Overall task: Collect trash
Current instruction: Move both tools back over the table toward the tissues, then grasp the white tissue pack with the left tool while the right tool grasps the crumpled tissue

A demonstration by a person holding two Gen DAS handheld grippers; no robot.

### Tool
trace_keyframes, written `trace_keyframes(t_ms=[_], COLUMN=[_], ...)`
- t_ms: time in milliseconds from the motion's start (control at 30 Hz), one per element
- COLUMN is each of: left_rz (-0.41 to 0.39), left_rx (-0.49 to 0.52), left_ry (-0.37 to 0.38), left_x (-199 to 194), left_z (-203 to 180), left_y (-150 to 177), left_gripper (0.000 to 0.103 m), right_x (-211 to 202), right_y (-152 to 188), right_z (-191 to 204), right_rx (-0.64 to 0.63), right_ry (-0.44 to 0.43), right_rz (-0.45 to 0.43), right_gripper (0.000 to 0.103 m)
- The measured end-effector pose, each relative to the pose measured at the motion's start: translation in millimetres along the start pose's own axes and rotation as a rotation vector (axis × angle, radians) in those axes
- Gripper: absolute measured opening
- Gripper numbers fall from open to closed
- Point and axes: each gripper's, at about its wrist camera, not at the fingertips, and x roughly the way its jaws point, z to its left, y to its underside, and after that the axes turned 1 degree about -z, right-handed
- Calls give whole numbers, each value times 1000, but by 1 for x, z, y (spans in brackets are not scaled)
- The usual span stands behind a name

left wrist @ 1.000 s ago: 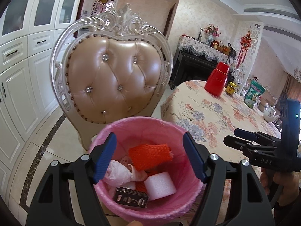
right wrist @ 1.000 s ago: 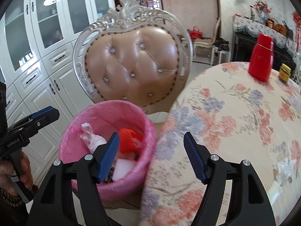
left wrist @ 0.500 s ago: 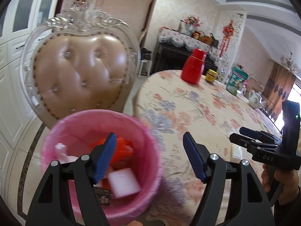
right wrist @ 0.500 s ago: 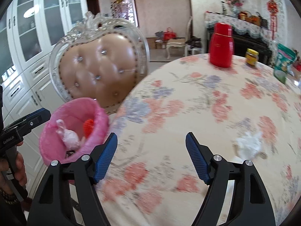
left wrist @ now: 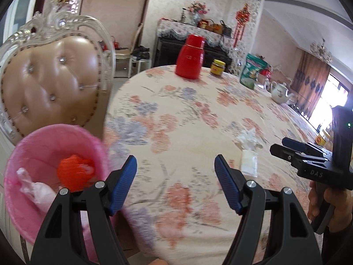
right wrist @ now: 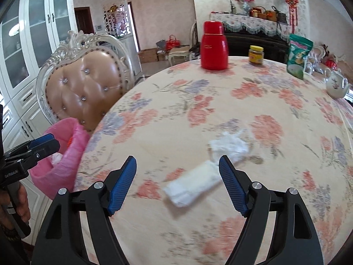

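While both grippers hang above the floral-cloth desk (right wrist: 275, 101), the holdings read as follows.

Left gripper (left wrist: 175, 185): jaws spread wide, nothing between the blue pads, only cloth below.

Right gripper (right wrist: 177, 185): jaws wide and just now opening further, nothing pressed between them; a folded white tissue (right wrist: 194, 184) lies on the cloth in the gap, short of both pads.

Crumpled white paper (right wrist: 229, 145): on the desk just beyond the folded tissue, touching or nearly touching its far end. Both pieces also show in the left view, at right of centre, near the right gripper's tip.

Pink-lined trash bin (left wrist: 44, 167): off the desk's left edge, in front of a tufted chair (left wrist: 48, 88); inside, an orange-red wad (left wrist: 75, 172) and a pale pink bag (left wrist: 33, 187).

Far side of desk: red flask (right wrist: 214, 46), yellow-lidded jar (right wrist: 256, 55), green packet (right wrist: 299, 55), white teapot (right wrist: 336, 84), all upright and well apart from the trash.

A person's hand (left wrist: 326, 205) grips the right gripper's handle.
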Motion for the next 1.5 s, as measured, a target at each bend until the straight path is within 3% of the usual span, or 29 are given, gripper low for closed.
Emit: trace_keyframes(t_ms=[333,900,1500], left_rz=[62,183,295], left_rx=[62,186,255], left_ry=[35,101,127], left_x=[37,99,164], left_z=[-58,-130,-155], left_y=[6,20,27], left_gripper=[70,70,57], right_x=[-8,-2,-1], right_y=[4,13,17], right_z=[-54,-111,-127], right_rx=[-3,64,112], right_ry=[43,81,77], right_rz=[-35,-34,-24], right_gripper=[76,77,77])
